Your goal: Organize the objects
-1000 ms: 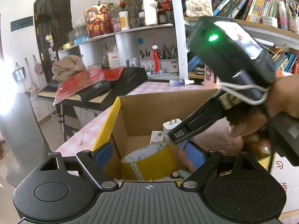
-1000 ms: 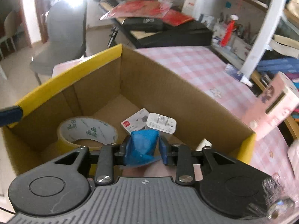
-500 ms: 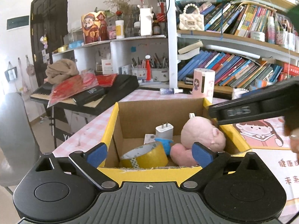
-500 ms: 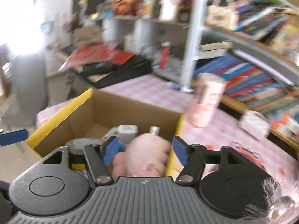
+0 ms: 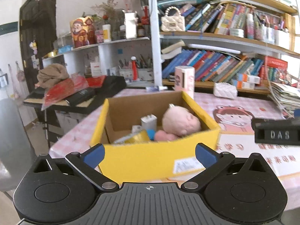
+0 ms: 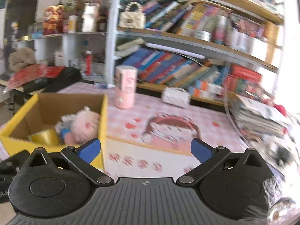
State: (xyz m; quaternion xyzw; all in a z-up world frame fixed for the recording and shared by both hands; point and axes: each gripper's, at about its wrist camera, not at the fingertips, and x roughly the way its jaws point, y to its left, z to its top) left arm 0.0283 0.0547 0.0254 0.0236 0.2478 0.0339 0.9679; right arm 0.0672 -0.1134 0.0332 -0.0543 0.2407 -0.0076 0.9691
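My left gripper (image 5: 149,155) is opening, its jaws spread wide with nothing held; the yellow cardboard box (image 5: 142,159) sits just beyond its blue pads; my right gripper (image 6: 145,151) is opening too, empty, over the pink tablecloth (image 6: 168,157) with the box (image 6: 102,116) at its left. Inside the box lie the pink plush toy (image 5: 180,122), a roll of yellow tape (image 5: 135,137), a white charger (image 5: 149,121) and what may be a blue scrap, too blurred to name; behind the box stands a pink carton (image 5: 184,79), then the bookshelf (image 5: 225,37).
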